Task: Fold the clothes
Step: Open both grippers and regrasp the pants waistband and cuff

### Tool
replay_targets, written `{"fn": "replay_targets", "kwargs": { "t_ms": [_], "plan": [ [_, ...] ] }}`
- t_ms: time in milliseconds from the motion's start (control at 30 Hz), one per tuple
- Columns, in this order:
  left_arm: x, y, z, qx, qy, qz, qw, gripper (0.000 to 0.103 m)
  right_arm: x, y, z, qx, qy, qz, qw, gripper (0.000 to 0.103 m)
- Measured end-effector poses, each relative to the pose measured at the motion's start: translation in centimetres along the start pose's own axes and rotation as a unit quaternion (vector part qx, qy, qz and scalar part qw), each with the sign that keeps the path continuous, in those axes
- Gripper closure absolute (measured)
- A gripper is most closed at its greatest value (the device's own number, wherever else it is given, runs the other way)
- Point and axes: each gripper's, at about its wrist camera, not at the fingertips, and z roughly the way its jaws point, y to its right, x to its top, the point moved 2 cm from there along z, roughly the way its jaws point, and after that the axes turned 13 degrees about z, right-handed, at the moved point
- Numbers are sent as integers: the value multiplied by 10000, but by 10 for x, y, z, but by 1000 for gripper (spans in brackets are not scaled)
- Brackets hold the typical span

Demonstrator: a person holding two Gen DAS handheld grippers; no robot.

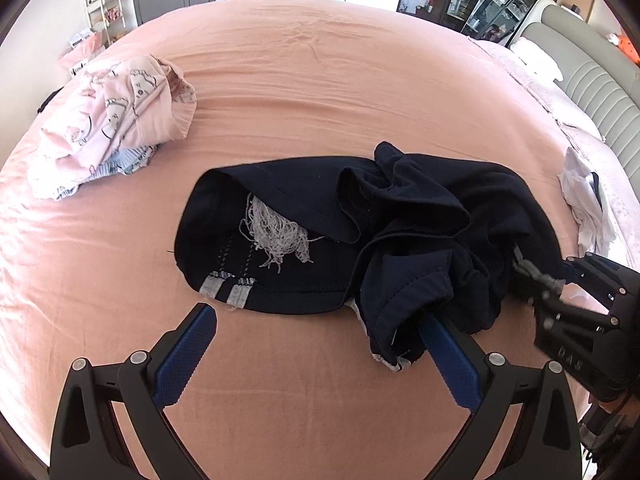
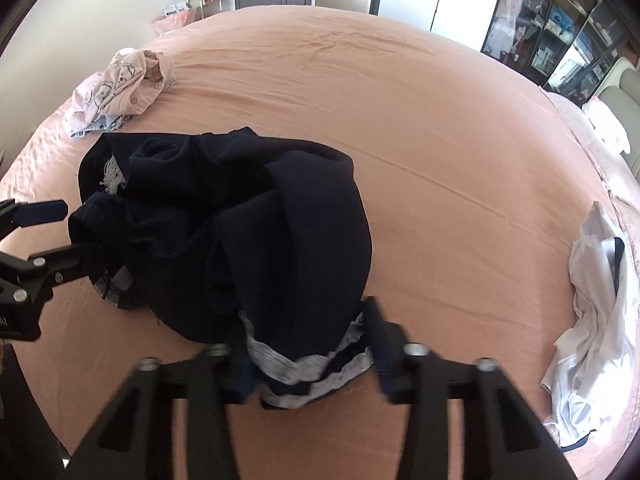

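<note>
Looking down along my two tools, I see the navy garment (image 1: 320, 240) bunched in the middle of the bed (image 1: 320, 80), which is covered by a peach sheet. My left hand-held gripper (image 1: 320, 332) is spread wide: its left blue pad sits on bare sheet just near of the hem, and its right finger touches or slips under the near-right lump of dark cloth, so nothing is clamped there. My right hand-held gripper (image 2: 306, 348) sits at the near edge of the garment with the white-trimmed hem between its fingers. Those fingers are blurred, but in the left view the tips are buried in the cloth at the right end and seem pinched on it. A pink printed garment (image 1: 112, 120) lies crumpled at the far left of the bed, well apart, and a white garment (image 2: 592, 320) is heaped at the right edge.
</note>
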Motion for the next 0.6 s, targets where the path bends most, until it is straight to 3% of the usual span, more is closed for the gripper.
{"fn": "replay_targets", "kwargs": {
  "t_ms": [100,367,600],
  "plan": [
    [0,2,2,21,-62,-5,10000,0,6,-1,0,80,24,28,10000,88],
    [8,24,-8,-241,301,299,9988,0,34,-8,-11,260,233,63,9994,89],
    [9,74,4,-10,132,1296,9915,0,63,-20,-39,462,600,-27,9971,89]
  ]
}}
